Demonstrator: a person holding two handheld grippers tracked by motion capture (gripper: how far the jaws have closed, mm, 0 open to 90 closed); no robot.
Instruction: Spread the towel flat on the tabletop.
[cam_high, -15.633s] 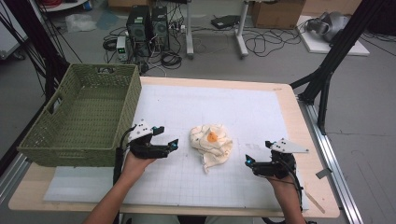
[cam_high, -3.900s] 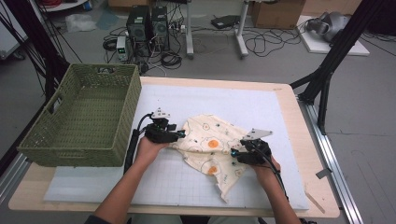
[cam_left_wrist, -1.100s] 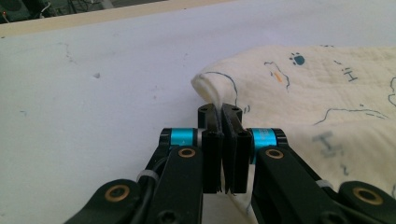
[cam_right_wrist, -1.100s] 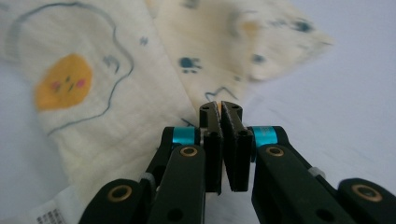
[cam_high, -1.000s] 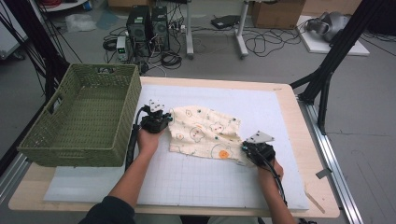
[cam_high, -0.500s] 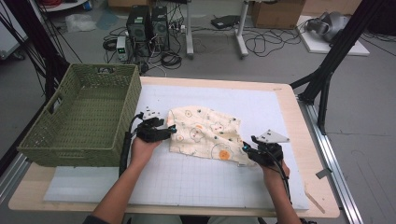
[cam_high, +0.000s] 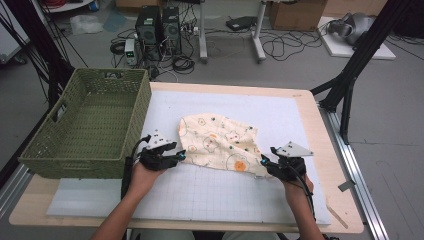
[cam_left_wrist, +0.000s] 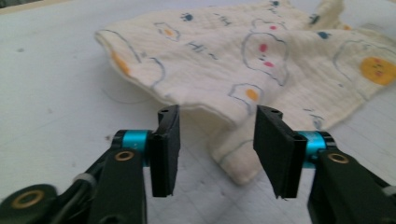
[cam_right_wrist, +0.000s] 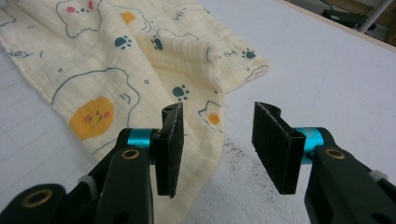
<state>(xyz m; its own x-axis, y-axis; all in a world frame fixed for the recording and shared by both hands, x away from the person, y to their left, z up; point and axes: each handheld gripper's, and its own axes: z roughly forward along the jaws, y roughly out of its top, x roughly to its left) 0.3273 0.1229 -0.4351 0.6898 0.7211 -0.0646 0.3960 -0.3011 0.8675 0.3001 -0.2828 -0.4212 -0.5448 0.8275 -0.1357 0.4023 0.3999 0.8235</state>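
Both grippers (cam_high: 180, 156) (cam_high: 264, 161) — open beside cloth (cam_high: 218, 142)

A wooden table (cam_high: 320, 130) carries a white gridded mat (cam_high: 210, 195) over most of its top. A patterned cloth (cam_high: 220, 142) lies mid-mat; a green wicker basket (cam_high: 90, 130) occupies the left edge.

Cloth (cam_high: 220, 142) mid-table (cam_high: 310, 107); basket (cam_high: 87, 127) at its left.
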